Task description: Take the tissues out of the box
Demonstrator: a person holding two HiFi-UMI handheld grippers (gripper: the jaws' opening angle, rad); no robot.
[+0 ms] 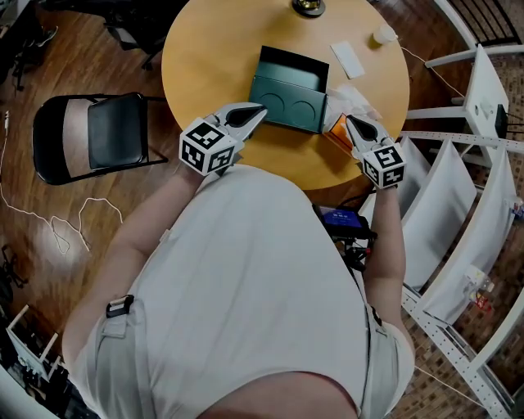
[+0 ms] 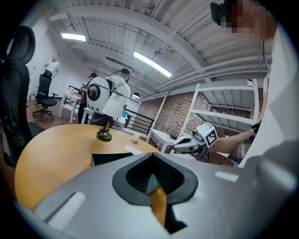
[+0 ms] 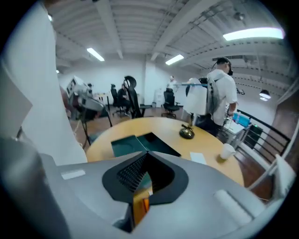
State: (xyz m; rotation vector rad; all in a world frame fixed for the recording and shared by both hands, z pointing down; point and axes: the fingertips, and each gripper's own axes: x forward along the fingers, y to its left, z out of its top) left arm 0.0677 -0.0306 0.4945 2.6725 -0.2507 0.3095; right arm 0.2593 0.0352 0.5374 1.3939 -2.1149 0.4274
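Observation:
The dark green box (image 1: 288, 96) stands open in the middle of the round wooden table (image 1: 205, 57), its lid tilted back. A crumpled white tissue (image 1: 354, 96) lies just right of the box, and an orange packet (image 1: 336, 131) sits below the tissue. My left gripper (image 1: 256, 112) is shut, with its tip at the box's near left corner. My right gripper (image 1: 350, 121) is shut over the orange packet, just short of the tissue, with nothing between its jaws. In the left gripper view the box (image 2: 111, 158) shows beyond the shut jaws. The right gripper view has the box (image 3: 135, 142) ahead.
A white card (image 1: 347, 59), a paper cup (image 1: 383, 34) and a dark round object (image 1: 309, 6) lie on the table's far side. A black folding chair (image 1: 90, 135) stands left of the table and a white shelf rack (image 1: 467, 164) right of it. People stand in the background.

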